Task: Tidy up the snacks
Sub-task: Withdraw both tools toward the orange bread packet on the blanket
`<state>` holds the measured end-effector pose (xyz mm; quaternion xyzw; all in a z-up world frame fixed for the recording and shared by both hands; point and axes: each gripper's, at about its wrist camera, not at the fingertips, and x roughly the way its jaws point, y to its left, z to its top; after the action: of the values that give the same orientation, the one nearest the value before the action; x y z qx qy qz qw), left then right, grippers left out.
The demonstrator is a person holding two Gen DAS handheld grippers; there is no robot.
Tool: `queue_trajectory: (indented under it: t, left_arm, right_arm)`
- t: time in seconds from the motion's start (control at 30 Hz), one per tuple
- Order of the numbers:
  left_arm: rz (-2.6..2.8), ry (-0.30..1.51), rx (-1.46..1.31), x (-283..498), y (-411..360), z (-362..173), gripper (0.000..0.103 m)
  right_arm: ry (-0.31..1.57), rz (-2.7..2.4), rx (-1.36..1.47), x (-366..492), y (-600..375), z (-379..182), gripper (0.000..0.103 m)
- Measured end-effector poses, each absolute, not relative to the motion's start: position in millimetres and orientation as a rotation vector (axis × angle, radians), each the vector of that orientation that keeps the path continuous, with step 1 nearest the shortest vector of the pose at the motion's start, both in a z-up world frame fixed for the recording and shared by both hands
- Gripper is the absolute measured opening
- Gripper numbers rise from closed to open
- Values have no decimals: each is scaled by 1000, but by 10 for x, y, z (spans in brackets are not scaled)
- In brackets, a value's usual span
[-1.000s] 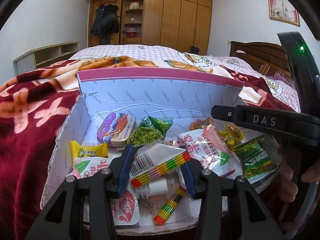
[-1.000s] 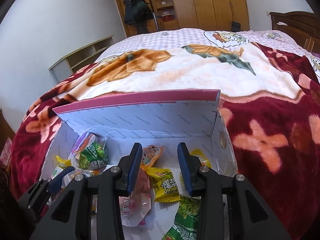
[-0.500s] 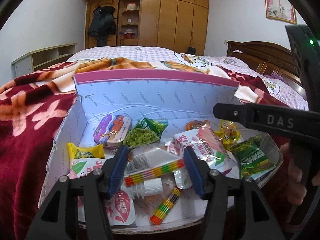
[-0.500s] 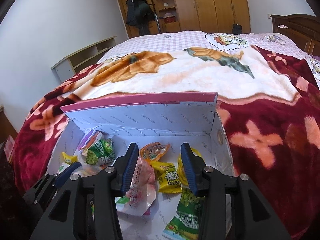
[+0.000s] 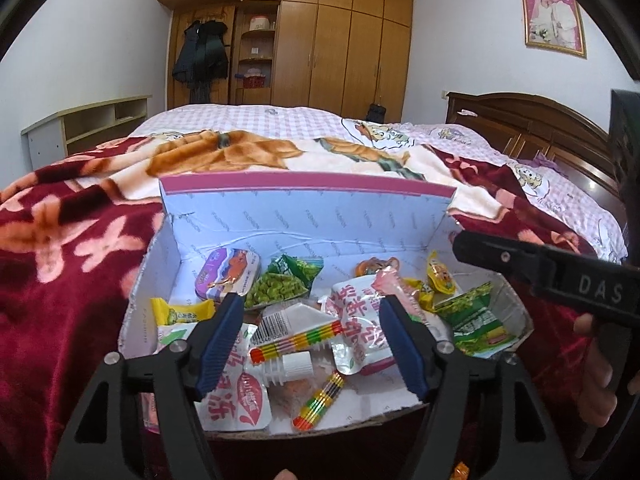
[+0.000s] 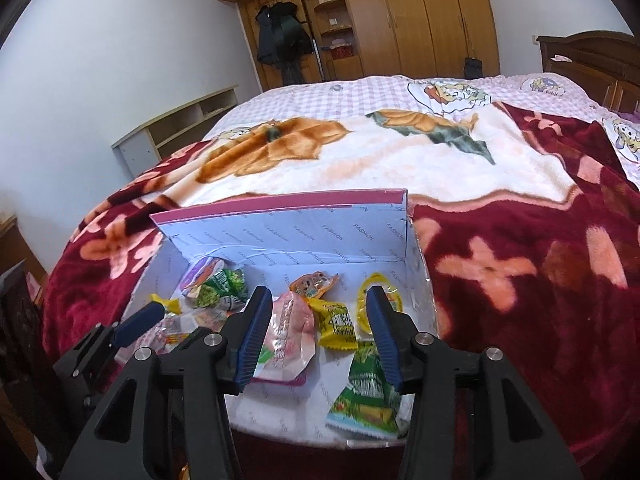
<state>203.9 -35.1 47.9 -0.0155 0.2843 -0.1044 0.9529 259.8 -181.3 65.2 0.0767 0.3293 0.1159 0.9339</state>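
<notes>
Bedroom, snack sorting: an open white cardboard box (image 5: 304,216) w/ pink-edged flap sits on a red floral blanket (image 5: 72,248) atop the bed, loaded w/ snacks. The left gripper (image 5: 312,320) hangs over the box's near-left part, fingers (image 5: 224,332) apart and opening; a rainbow-striped candy stick (image 5: 296,338) and a white spouted pouch (image 5: 288,360) lie below in the gap, pads not pressing on either. The right gripper (image 6: 316,320) hangs over the box's right half, fingers (image 6: 256,332) also apart and opening; a pink-white pouch (image 6: 290,336) and a yellow packet (image 6: 338,322) lie under the gap, loose. Also in the box: a purple tin (image 5: 228,274) at back-left, a green pea bag (image 5: 284,284) beside it, a green packet (image 6: 368,392) near the front-right corner, an orange jelly cup (image 6: 314,282) toward the back wall. Wood wardrobe (image 5: 340,40) in bkgd.
</notes>
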Motion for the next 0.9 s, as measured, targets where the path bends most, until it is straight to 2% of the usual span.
queue_trajectory:
  t: [0.9]
  left_arm:
    - [-160, 646, -37, 1366, -152, 575, 76]
  right_arm:
    - [662, 280, 204, 1774, -1843, 608, 51]
